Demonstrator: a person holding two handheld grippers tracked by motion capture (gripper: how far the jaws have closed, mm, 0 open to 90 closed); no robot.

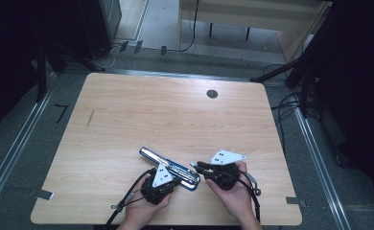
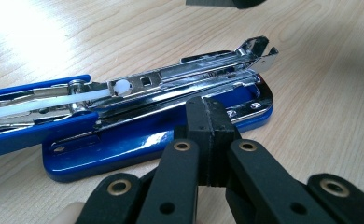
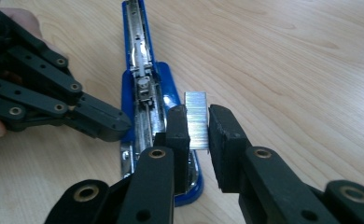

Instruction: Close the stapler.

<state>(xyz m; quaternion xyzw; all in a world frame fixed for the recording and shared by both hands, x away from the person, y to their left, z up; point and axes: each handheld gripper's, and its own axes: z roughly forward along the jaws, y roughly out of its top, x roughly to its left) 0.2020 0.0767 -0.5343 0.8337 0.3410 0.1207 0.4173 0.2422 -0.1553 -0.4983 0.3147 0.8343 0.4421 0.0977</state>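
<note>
High view: the blue stapler (image 1: 169, 168) lies opened flat near the front edge of the table (image 1: 142, 110), slanting between the two hands. The left gripper (image 1: 168, 181) rests against its near side; the right gripper (image 1: 200, 167) hovers just off its right end.

Left gripper view: fingers (image 2: 203, 126) pressed together with nothing between them, their tips pushing down on the blue base right beside the shiny open staple channel (image 2: 180, 79). That is bracing, not gripping, so a nudge could let the base skate across the smooth wood.

Right gripper view: fingers (image 3: 178, 128) nearly closed on a small silver strip of staples (image 3: 197, 120), standing upright just beside the channel, not yet over it. The strip looks pinched by its lower part, so a hard squeeze may snap it, and coming in tilted or off line could jam it on the rail.
</note>
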